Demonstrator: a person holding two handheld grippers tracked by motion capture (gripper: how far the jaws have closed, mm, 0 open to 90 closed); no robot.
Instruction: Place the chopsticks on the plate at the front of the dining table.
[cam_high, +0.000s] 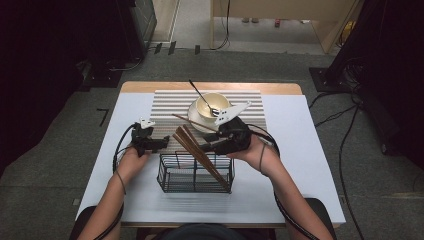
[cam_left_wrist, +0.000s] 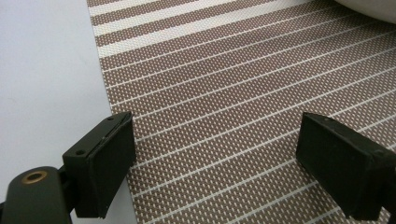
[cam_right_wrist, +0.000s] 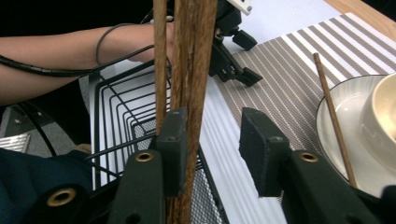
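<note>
A bundle of brown chopsticks (cam_high: 200, 155) leans in a black wire basket (cam_high: 165, 172), tops tilted up and left. My right gripper (cam_high: 210, 142) reaches the bundle from the right. In the right gripper view the chopsticks (cam_right_wrist: 194, 56) stand between the jaws of my right gripper (cam_right_wrist: 215, 126). The left pad lies against them and the right pad stands clear with a gap. My left gripper (cam_high: 161, 142) hovers open at the left edge of the striped placemat (cam_left_wrist: 224, 84). Nothing is between the jaws of the left gripper (cam_left_wrist: 215, 163).
A cream bowl (cam_high: 210, 102) holding a metal utensil (cam_high: 200, 95) sits on a white plate (cam_high: 196, 120) at the back of the placemat. One loose chopstick (cam_right_wrist: 331, 112) rests across the plate's rim (cam_right_wrist: 355, 121). The wire basket (cam_right_wrist: 121, 121) stands near the table's front edge.
</note>
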